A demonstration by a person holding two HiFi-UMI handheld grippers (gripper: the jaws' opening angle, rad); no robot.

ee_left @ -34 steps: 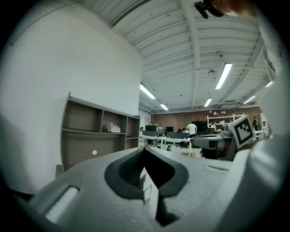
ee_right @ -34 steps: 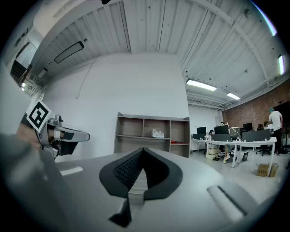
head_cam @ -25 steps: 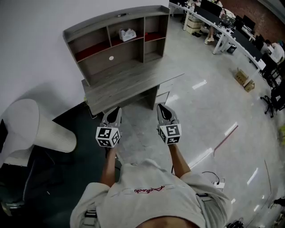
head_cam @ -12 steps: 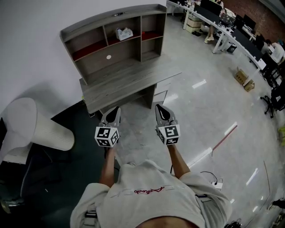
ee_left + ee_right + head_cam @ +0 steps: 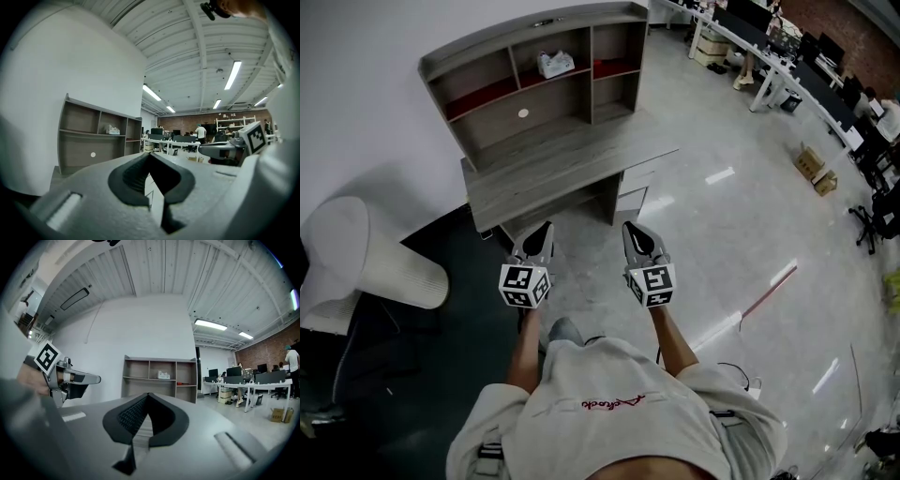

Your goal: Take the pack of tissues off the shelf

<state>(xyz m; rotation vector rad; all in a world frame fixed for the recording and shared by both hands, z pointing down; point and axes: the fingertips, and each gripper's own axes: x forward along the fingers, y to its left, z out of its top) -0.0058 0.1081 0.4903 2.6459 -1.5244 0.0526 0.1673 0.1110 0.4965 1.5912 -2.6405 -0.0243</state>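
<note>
Pack of tissues (image 5: pixel 555 64) is the goal, but start at the tools: the left gripper (image 5: pixel 546 231) and the right gripper (image 5: pixel 629 231) are both clenched with nothing between their jaws, held level and side by side ahead of the person's chest, pointing toward the desk (image 5: pixel 562 169); beyond them lies glossy floor (image 5: pixel 694 216), then the desk, and at its back the shelf unit (image 5: pixel 525 32); the pack sits in the upper middle compartment, a small white bundle on the board, well apart from both grippers. The step in hand, as I judge it, is the approach; to do it well, come up square to the desk front and choose one gripper, perhaps the right, whose own view faces the compartment nearly head-on; part its jaws before it enters, since shut jaws would only shove the pack toward the back panel; go in level, under the top board and clear of the dividers; take the pack across its narrow sides and gently, as it probably squashes; keep clear of the white chair (image 5: pixel 366 262) at the left
</note>
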